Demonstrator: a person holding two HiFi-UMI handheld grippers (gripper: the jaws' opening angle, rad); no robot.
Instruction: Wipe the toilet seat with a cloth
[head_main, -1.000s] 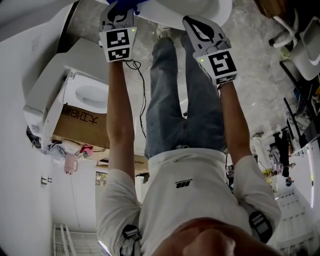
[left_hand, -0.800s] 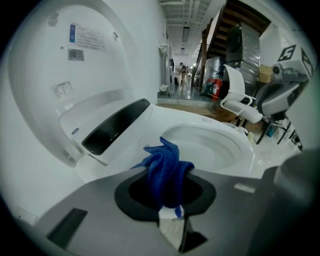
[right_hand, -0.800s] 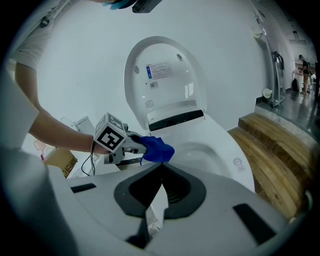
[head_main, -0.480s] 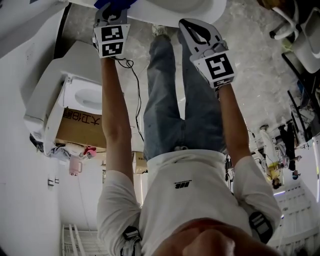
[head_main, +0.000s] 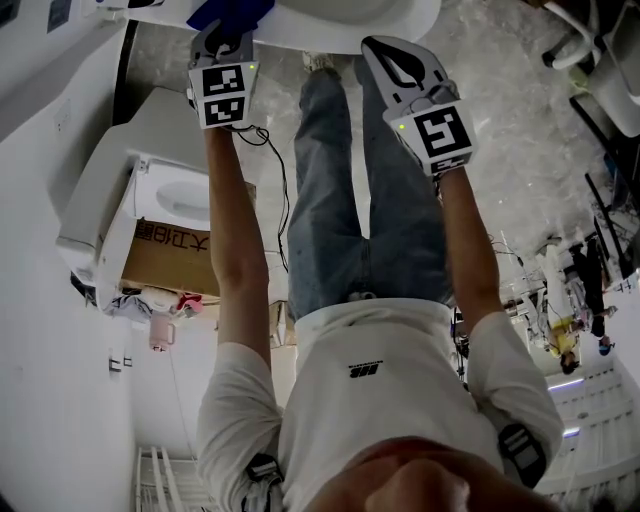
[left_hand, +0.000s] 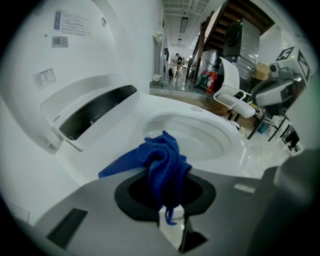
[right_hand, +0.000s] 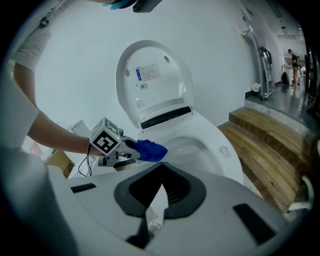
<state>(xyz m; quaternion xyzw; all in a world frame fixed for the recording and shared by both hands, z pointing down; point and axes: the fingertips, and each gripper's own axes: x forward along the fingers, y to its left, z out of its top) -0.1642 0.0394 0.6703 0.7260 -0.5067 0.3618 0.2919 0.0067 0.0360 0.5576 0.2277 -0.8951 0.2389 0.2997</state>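
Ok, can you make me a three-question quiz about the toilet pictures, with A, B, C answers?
1. Where is the cloth? A) on the floor B) in the left claw C) hanging on the wall
2. What colour is it? A) red B) yellow C) blue
3. How is the toilet lid? A) up B) shut C) taken off
Answers: B, the left claw pinches it; C, it is bright blue; A, the lid stands upright.

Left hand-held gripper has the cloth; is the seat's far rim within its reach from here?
Probably yes. The left hand-held gripper holds the blue cloth at the near edge of the seat, the lid stands up, and nothing lies across the rim.
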